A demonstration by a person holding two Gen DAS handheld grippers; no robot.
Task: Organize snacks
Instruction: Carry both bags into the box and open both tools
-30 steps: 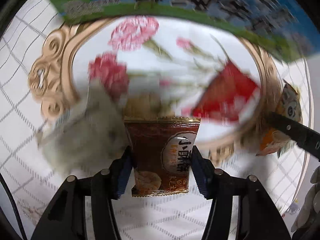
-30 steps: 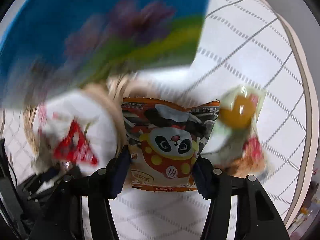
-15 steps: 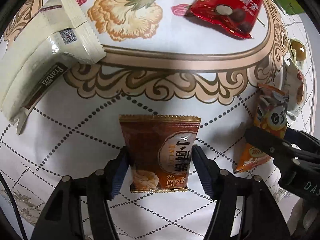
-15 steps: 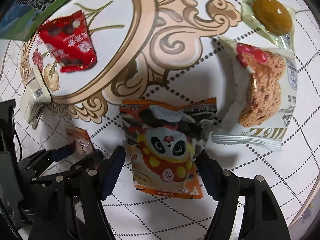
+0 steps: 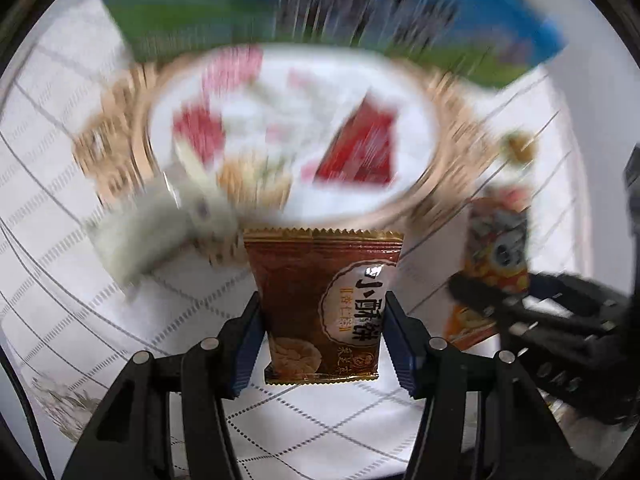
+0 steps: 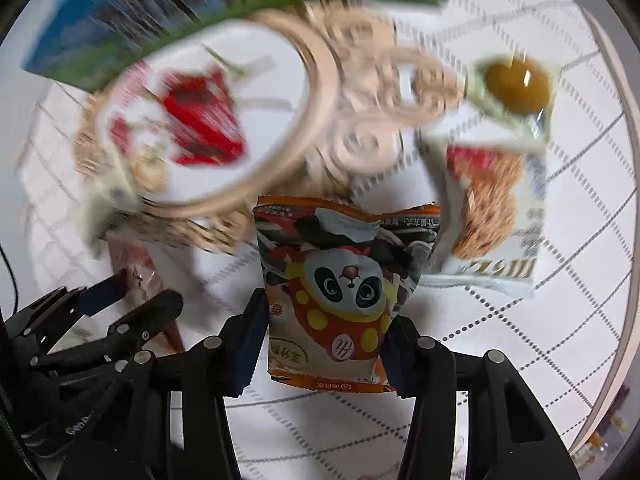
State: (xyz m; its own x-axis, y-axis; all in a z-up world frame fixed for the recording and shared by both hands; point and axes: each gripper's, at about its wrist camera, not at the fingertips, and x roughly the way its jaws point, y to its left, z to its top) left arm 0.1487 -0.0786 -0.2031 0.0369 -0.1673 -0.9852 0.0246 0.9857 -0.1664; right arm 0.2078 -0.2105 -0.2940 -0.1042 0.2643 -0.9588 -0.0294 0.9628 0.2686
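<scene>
My left gripper (image 5: 322, 340) is shut on a brown snack packet (image 5: 324, 304) and holds it above the patterned tablecloth. My right gripper (image 6: 326, 340) is shut on an orange panda snack packet (image 6: 340, 304), also lifted. Each gripper shows in the other's view: the right gripper (image 5: 500, 304) at the right of the left wrist view, the left gripper (image 6: 132, 300) at the lower left of the right wrist view. A red packet (image 5: 360, 152) and a white packet (image 5: 160, 232) lie on the cloth's floral medallion, blurred by motion.
A blue and green box (image 5: 320, 12) stands at the far side; it also shows in the right wrist view (image 6: 200, 8). A white cookie packet (image 6: 496, 216) and a packet with a brown ball (image 6: 516, 84) lie to the right. The round table's edge (image 6: 628, 280) curves at right.
Both grippers have risen from near the cloth, each carrying its packet. The view has pulled back and the box is in sight again. The background is motion-blurred.
</scene>
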